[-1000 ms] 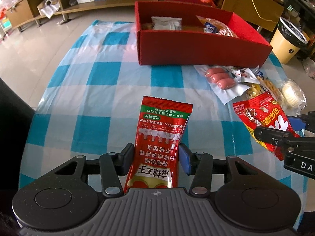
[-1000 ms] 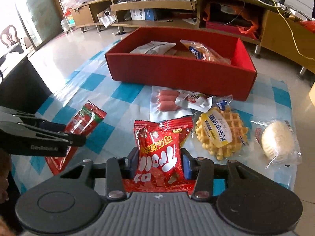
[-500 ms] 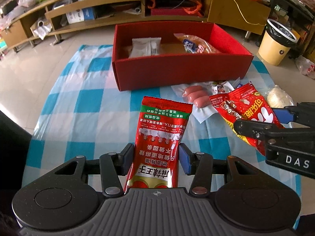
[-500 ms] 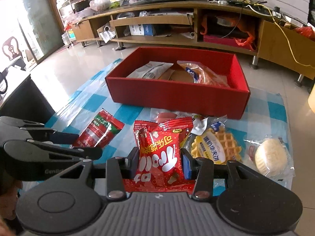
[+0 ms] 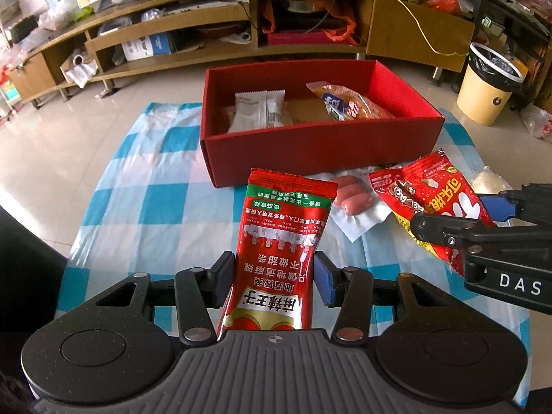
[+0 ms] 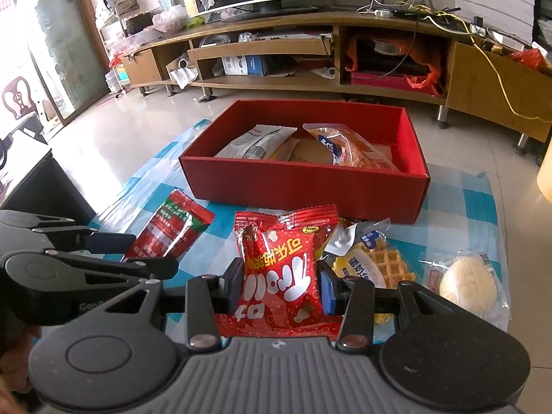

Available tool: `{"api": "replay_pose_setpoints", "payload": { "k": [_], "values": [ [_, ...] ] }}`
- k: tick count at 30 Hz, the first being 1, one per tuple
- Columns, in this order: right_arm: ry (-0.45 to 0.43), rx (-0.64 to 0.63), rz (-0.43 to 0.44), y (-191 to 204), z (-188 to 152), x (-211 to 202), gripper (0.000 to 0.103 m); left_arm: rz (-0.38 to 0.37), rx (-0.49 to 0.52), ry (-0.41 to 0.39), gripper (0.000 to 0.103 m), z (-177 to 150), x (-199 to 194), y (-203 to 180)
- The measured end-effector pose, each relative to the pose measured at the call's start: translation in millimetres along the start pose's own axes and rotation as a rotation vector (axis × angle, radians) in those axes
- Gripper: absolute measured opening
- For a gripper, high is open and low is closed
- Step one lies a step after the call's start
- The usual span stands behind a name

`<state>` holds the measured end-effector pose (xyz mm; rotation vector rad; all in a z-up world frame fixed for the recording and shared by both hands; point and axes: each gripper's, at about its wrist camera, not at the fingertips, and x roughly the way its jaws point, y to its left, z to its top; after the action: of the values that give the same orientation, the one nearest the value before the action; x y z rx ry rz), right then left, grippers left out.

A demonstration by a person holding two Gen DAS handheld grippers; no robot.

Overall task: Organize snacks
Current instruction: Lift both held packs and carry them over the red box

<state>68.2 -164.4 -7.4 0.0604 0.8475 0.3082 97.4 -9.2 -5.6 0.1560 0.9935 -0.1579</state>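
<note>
My left gripper [image 5: 274,281] is shut on a long red snack packet with a green band [image 5: 281,241], held up above the checked cloth. That packet also shows at the left of the right wrist view [image 6: 172,229]. My right gripper [image 6: 279,286] is shut on a puffy red snack bag with white letters [image 6: 281,269], which the left wrist view shows at its right [image 5: 431,200]. Beyond both stands the open red box [image 5: 310,151] [image 6: 303,183], with a white packet [image 5: 257,110] and an orange bread bag [image 5: 345,103] inside.
On the blue-and-white checked cloth [image 5: 155,200] lie a sausage pack [image 5: 352,196], a wrapped waffle [image 6: 376,265] and a wrapped round bun [image 6: 465,283]. A low wooden TV cabinet [image 6: 310,51] runs behind the table. A yellow bin [image 5: 490,86] stands at the right.
Both grippers have risen with their packets and tilted up, so the red box and the cabinet sit lower and fuller in view. Both grips are unchanged.
</note>
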Motion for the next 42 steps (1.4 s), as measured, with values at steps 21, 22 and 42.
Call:
{"api": "replay_pose_setpoints", "payload": {
  "k": [21, 22, 42],
  "values": [
    [-0.066, 0.029, -0.020, -14.5, 29.5, -1.8, 0.041, 0.029, 0.026, -0.092, 0.057, 44.8, -1.8, -24.4],
    [-0.070, 0.034, -0.022, -16.2, 31.7, -1.3, 0.041, 0.030, 0.027, -0.097, 0.057, 48.2, -1.2, -25.4],
    [-0.102, 0.077, -0.069, -51.1, 79.6, 32.8, 0.041, 0.114, 0.019, -0.129, 0.057, 106.4, 39.5, -21.7]
  ]
}}
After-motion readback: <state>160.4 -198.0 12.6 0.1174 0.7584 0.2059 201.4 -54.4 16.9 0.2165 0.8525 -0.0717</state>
